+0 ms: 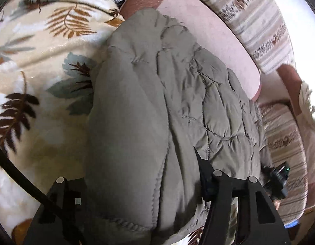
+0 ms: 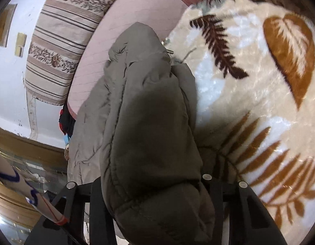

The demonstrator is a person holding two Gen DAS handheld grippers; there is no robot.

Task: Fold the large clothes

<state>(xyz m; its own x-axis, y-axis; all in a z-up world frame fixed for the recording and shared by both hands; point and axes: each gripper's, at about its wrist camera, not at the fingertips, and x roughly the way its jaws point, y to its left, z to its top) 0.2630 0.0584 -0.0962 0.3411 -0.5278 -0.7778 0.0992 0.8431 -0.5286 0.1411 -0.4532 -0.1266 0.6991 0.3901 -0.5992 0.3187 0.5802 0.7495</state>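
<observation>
We had the padded grey jacket (image 1: 157,106) lying on the leaf-print blanket (image 1: 35,65) that covered the bed, its far end reaching onto a pink cushion (image 1: 208,40) beside a striped pillow (image 1: 259,26). Each claw had hold of one end of the near edge, which we judged was so the whole side could be lifted evenly and carried over for a fold without the bulky fill sagging in the middle. The left claw (image 1: 141,194) pinched a thick rolled hem of the jacket, the padding bulging up between its fingers. The right claw (image 2: 157,194) likewise pinched a fat bunch of the same jacket (image 2: 149,112), which hid most of the gap between its fingers. Because the fabric is so puffy, neither claw was pressed fully together. We could read no brand, label or writing on the jacket; some blue marks on a white sheet (image 2: 20,185) at the edge of the right view were not legible.
</observation>
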